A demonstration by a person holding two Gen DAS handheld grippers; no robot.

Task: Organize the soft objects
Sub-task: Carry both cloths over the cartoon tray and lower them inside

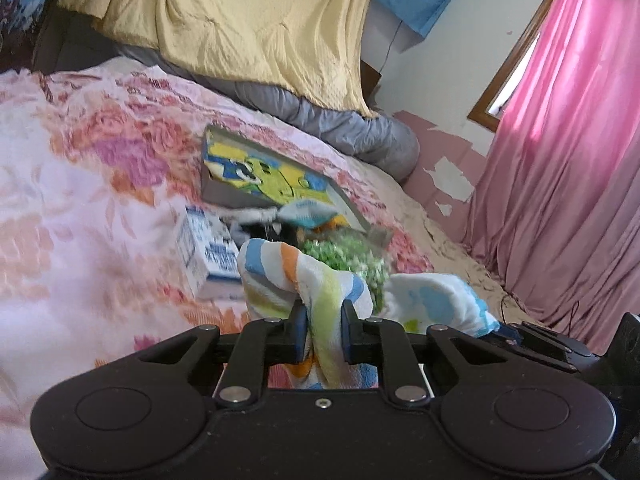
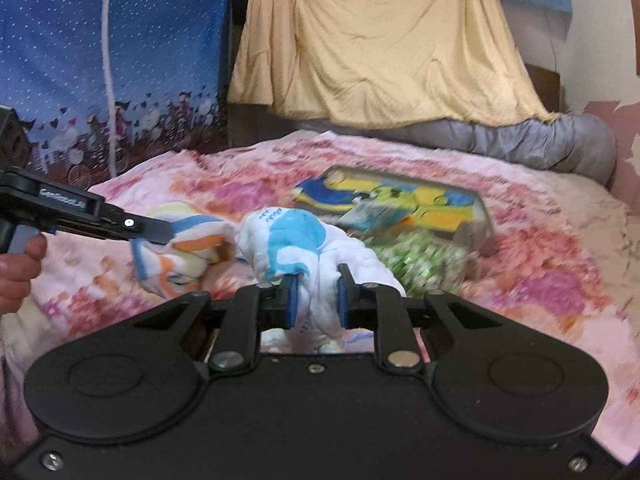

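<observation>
A small soft towel, white with blue, orange and green stripes (image 1: pixel 304 276), hangs lifted over the bed between both grippers. My left gripper (image 1: pixel 323 308) is shut on its striped end, and cloth bunches up between the blue pads. In the right wrist view the left gripper (image 2: pixel 166 236) comes in from the left with that striped end (image 2: pixel 188 248). My right gripper (image 2: pixel 317 282) is shut on the white end with the blue print (image 2: pixel 292 240). From the left wrist view the right gripper (image 1: pixel 506 330) shows at the lower right, gripping that end (image 1: pixel 436 300).
On the pink floral bedspread (image 1: pixel 80 200) lies a shallow grey box (image 1: pixel 224 194) holding a yellow and blue cartoon cloth (image 2: pixel 404 200). A green sparkly bundle (image 1: pixel 348 254) and a white and blue carton (image 1: pixel 212 256) lie close by. A hand (image 2: pixel 16 276) is at the left, a pink curtain (image 1: pixel 560 160) at the right.
</observation>
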